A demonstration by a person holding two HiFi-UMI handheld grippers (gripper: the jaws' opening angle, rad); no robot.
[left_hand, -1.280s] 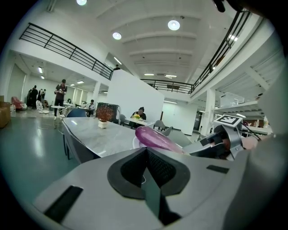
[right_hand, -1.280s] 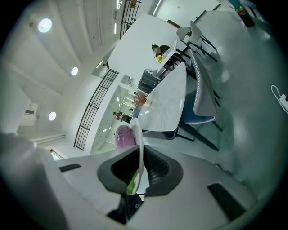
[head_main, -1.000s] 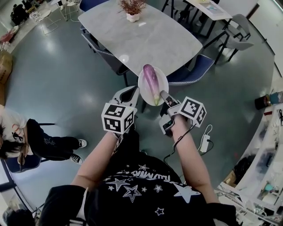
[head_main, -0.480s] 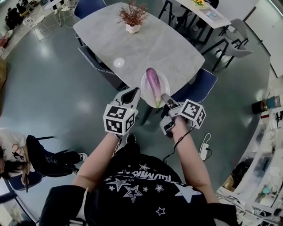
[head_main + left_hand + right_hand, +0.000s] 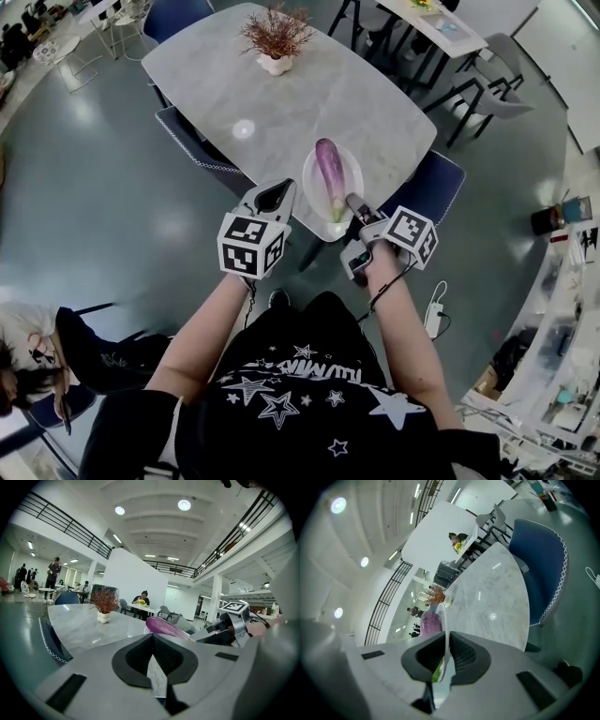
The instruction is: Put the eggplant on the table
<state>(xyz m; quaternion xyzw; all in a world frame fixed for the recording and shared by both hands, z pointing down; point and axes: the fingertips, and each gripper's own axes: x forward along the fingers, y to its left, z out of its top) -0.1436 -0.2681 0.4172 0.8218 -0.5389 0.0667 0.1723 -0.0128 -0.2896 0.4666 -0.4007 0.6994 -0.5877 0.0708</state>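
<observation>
A long purple eggplant (image 5: 330, 172) with a green stem lies on a white plate (image 5: 349, 159). My right gripper (image 5: 354, 205) is shut on the plate's near rim and holds it over the near edge of the grey marble table (image 5: 281, 89). In the right gripper view the plate's rim (image 5: 446, 625) runs between the jaws of the right gripper (image 5: 443, 663), with the eggplant (image 5: 430, 622) beyond. My left gripper (image 5: 272, 195) hangs just left of the plate, apart from it, jaws together and empty. In the left gripper view, past the left gripper (image 5: 157, 677), the eggplant (image 5: 164, 626) shows.
A potted dried plant (image 5: 276, 37) stands at the table's far end. Blue chairs (image 5: 433, 183) are tucked in on the right and at the left side (image 5: 192, 141). More tables and chairs stand behind. A seated person (image 5: 37, 361) is at the lower left.
Both grippers and the plate with the eggplant have moved forward; the plate now hangs over the table's near edge instead of in front of it.
</observation>
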